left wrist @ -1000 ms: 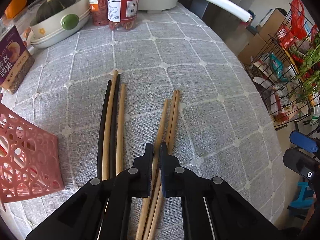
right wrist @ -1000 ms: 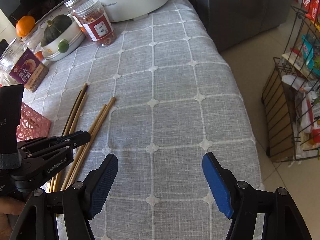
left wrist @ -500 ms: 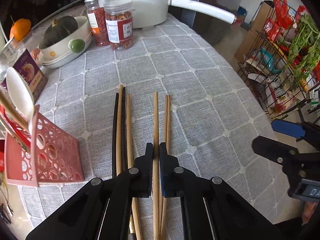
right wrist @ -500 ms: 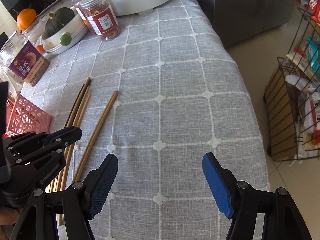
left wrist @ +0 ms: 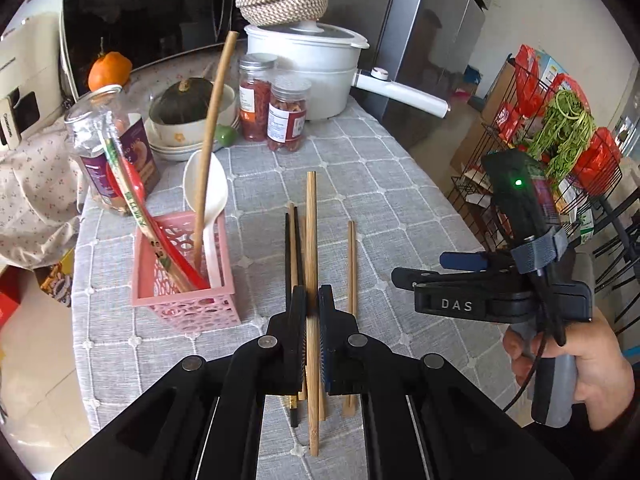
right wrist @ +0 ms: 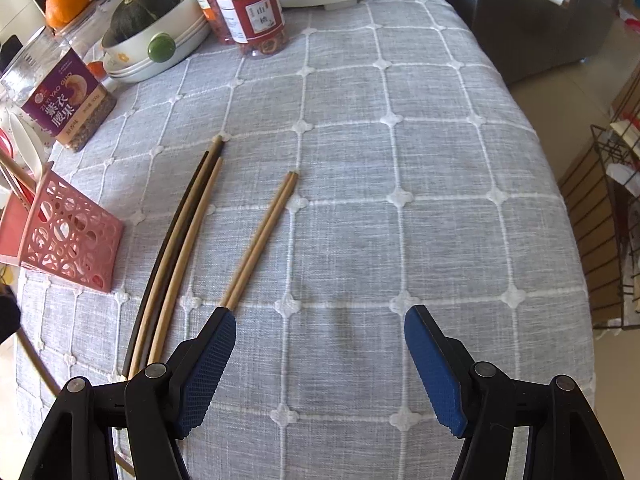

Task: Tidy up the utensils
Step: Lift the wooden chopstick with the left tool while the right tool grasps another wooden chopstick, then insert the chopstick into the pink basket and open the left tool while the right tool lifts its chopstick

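My left gripper [left wrist: 313, 300] is shut on one wooden chopstick [left wrist: 311, 240] and holds it above the grey tablecloth. Below it lie a group of dark and wooden chopsticks [left wrist: 293, 248] and a wooden pair [left wrist: 351, 264]. A pink perforated basket [left wrist: 188, 276] to the left holds a white spoon [left wrist: 206, 188], a tall wooden chopstick and red-handled utensils. In the right wrist view, my right gripper [right wrist: 318, 356] is open and empty above the cloth, with the two wooden chopsticks [right wrist: 264, 236] and the dark and wooden group [right wrist: 180, 240] lying ahead to its left, and the basket [right wrist: 68, 236] further left.
Jars [left wrist: 288, 116], a bowl with a squash [left wrist: 188, 100], a white pot [left wrist: 308, 68] and a nut jar [left wrist: 108, 148] stand at the table's back. A wire rack [left wrist: 560, 140] with groceries stands off the table's right edge.
My left gripper has risen and pulled back with one wooden chopstick lifted off the cloth. The basket has come into full view. The right gripper stays open and has moved slightly forward.
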`<state>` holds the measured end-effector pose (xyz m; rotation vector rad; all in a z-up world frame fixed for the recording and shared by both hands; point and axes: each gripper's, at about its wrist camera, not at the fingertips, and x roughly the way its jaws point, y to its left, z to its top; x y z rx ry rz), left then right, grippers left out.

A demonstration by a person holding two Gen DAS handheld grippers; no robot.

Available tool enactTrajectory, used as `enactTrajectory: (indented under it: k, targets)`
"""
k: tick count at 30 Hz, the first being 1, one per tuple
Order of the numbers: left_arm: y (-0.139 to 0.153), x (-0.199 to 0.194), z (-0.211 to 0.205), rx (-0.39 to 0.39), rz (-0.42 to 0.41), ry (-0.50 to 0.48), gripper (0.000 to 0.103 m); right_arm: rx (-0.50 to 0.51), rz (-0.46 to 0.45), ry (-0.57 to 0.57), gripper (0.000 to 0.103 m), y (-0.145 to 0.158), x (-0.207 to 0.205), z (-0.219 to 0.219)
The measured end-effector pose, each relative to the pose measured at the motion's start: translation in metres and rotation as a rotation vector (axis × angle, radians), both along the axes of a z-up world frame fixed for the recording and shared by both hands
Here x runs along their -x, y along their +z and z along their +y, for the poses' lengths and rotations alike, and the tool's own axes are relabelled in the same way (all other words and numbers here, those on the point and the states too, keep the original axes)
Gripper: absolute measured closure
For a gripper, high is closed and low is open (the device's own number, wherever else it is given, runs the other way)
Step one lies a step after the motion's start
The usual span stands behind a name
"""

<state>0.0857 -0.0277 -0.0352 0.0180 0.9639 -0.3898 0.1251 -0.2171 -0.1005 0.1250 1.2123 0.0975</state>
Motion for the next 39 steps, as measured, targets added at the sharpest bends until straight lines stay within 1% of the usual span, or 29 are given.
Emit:
enactTrajectory:
  k: [7, 10, 12, 16, 17, 19, 22, 23, 24, 27, 30, 33, 38, 39]
  targets:
    - [0.012, 0.008, 0.038, 0.033, -0.024, 0.052, 0.097, -0.010, 0.042, -0.012, 0.029, -0.019, -0.023, 0.021]
    - [0.013, 0.006, 0.047, 0.043, -0.030, 0.069, 0.097, -0.015, 0.055, -0.031, 0.035, -0.026, -0.034, 0.026]
    - [0.013, 0.005, 0.053, 0.049, -0.031, 0.080, 0.097, -0.016, 0.064, -0.038, 0.044, -0.031, -0.041, 0.029]
    - [0.013, 0.005, 0.060, 0.057, -0.031, 0.095, 0.097, -0.019, 0.088, -0.052, 0.056, -0.042, -0.051, 0.035]
    - [0.014, 0.004, 0.061, 0.057, -0.032, 0.097, 0.097, -0.017, 0.094, -0.055, 0.061, -0.045, -0.053, 0.036]
    - [0.014, 0.004, 0.063, 0.059, -0.032, 0.100, 0.097, 0.010, 0.078, -0.059, 0.068, -0.044, -0.054, 0.038]
    - [0.014, 0.004, 0.065, 0.065, -0.033, 0.105, 0.097, 0.039, 0.076, -0.099, 0.085, -0.045, -0.054, 0.037]
    - [0.014, 0.004, 0.065, 0.065, -0.034, 0.106, 0.097, 0.046, 0.074, -0.106, 0.093, -0.045, -0.054, 0.035]
    - [0.014, 0.005, 0.065, 0.066, -0.036, 0.108, 0.097, 0.037, 0.071, -0.113, 0.096, -0.045, -0.054, 0.032]
    - [0.016, 0.006, 0.067, 0.068, -0.043, 0.111, 0.097, -0.028, 0.065, -0.135, 0.098, -0.043, -0.051, 0.024]
    - [0.021, 0.009, 0.068, 0.072, -0.059, 0.116, 0.097, -0.076, 0.038, -0.145, 0.098, -0.031, -0.045, 0.017]
    - [0.027, 0.013, 0.071, 0.077, -0.079, 0.122, 0.097, -0.129, -0.023, -0.139, 0.098, -0.012, -0.037, 0.013]
    - [0.040, 0.019, 0.078, 0.094, -0.115, 0.135, 0.097, -0.224, -0.143, -0.118, 0.098, 0.029, -0.012, 0.014]
    - [0.043, 0.020, 0.080, 0.100, -0.124, 0.135, 0.097, -0.235, -0.165, -0.115, 0.098, 0.034, -0.010, 0.020]
